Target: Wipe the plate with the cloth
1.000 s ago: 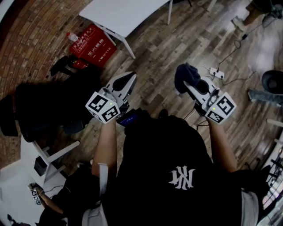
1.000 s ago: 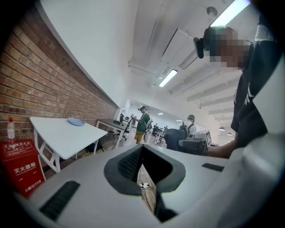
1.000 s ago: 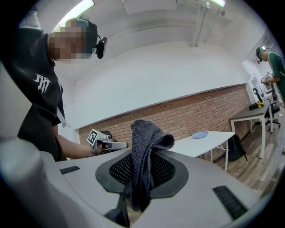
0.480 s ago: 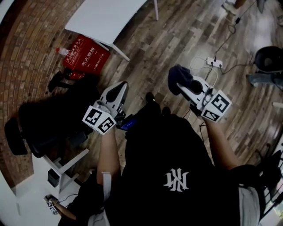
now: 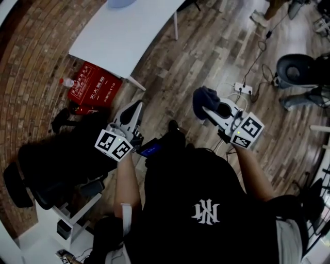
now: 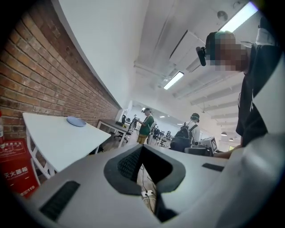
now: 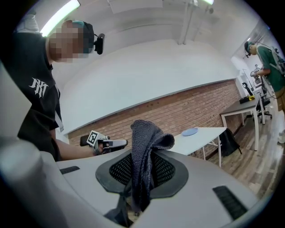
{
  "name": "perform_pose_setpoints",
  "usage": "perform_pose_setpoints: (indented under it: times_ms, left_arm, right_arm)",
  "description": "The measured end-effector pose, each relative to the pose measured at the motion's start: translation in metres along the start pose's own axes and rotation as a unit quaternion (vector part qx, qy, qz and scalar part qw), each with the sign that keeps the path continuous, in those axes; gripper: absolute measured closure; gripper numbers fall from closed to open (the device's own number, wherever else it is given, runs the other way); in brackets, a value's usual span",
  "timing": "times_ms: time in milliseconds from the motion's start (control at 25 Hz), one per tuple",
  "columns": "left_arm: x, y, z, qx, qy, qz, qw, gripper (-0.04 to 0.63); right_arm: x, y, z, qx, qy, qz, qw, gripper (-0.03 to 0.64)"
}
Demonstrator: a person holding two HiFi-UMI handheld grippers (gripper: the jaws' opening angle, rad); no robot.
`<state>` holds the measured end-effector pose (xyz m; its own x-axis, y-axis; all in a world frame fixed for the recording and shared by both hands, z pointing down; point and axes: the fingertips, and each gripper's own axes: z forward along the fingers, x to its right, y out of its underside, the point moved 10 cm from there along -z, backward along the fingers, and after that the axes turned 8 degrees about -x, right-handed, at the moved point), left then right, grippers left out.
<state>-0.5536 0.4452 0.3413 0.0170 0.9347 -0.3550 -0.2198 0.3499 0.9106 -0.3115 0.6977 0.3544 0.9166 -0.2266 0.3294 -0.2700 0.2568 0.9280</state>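
Observation:
A dark grey cloth (image 5: 202, 99) is bunched in my right gripper (image 5: 207, 108), whose jaws are shut on it; in the right gripper view the cloth (image 7: 147, 138) stands up between the pads. My left gripper (image 5: 138, 106) is shut with nothing in it, and its pads meet in the left gripper view (image 6: 141, 148). A blue plate (image 5: 121, 2) lies on the white table (image 5: 129, 36), far ahead of both grippers. The plate (image 6: 76, 121) also shows on the table's far part (image 6: 58, 138). Both grippers are held level over the wooden floor.
A red box (image 5: 94, 88) and a bottle (image 5: 66, 81) sit by the brick wall. To the left is a black office chair (image 5: 56, 154). A power strip (image 5: 241, 88) with cables lies on the floor ahead right. People (image 6: 145, 124) stand at desks in the distance.
Both grippers have moved forward over the floor toward the white table. The table now sits lower and nearer in the head view, with the plate at the top edge.

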Motion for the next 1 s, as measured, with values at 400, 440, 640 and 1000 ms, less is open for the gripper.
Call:
perform_pose_setpoints:
  times_ms: [400, 440, 640, 1000]
  left_arm:
    - [-0.101, -0.061, 0.046, 0.024, 0.024, -0.007, 0.9994, 0.594]
    - [-0.111, -0.063, 0.053, 0.024, 0.025, -0.01, 0.9994, 0.594]
    - [-0.14, -0.075, 0.083, 0.019, 0.028, -0.019, 0.9993, 0.594]
    - [-0.174, -0.106, 0.147, 0.002, -0.008, -0.004, 1.0, 0.594]
  right_arm:
    - [0.052, -0.09, 0.105, 0.003, -0.017, -0.045, 0.999, 0.529]
    - [0.059, -0.094, 0.109, 0.008, -0.014, -0.041, 0.999, 0.529]
    - [0.09, -0.096, 0.121, -0.01, -0.004, -0.03, 0.999, 0.529]
    - [0.184, -0.123, 0.156, -0.006, -0.048, -0.039, 0.998, 0.529]
